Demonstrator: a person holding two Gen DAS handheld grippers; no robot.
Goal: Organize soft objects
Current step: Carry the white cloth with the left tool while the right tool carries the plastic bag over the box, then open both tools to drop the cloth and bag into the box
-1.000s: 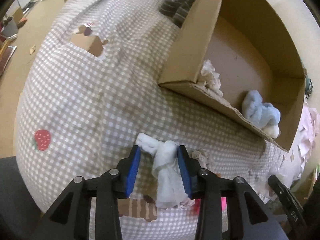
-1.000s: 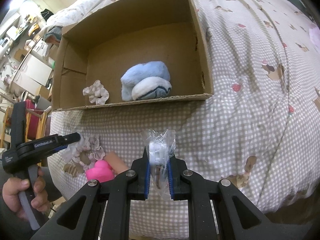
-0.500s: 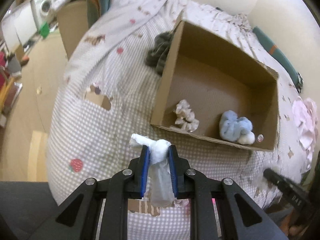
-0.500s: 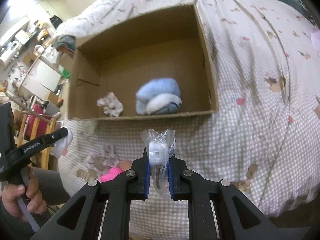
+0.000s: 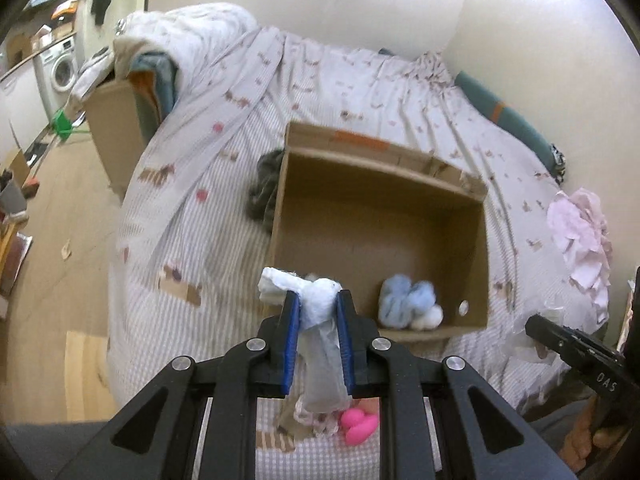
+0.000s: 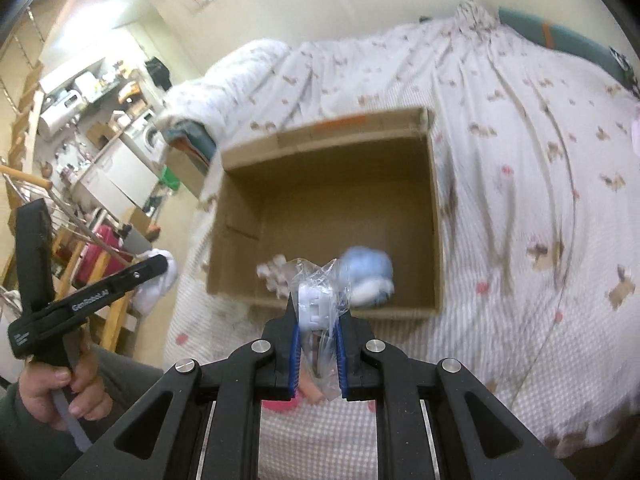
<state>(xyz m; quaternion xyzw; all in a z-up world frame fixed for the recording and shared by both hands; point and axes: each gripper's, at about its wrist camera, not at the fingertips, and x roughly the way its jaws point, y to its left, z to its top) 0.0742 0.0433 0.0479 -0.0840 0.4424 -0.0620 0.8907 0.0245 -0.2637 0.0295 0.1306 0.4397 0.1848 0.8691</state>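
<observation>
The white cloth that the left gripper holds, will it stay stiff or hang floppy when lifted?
Probably floppy: the white cloth bunches between the left gripper pads and its tail droops below them. It looks light, since a narrow pinch carries it. It seems unlikely to slip while squeezed.

On the bed (image 5: 192,208) a cardboard box (image 5: 484,264) holds a plush toy (image 5: 408,300) at its near right, with a dark cloth (image 5: 264,188) just left of the box and a rubber duck (image 5: 358,426) near, before it.
</observation>
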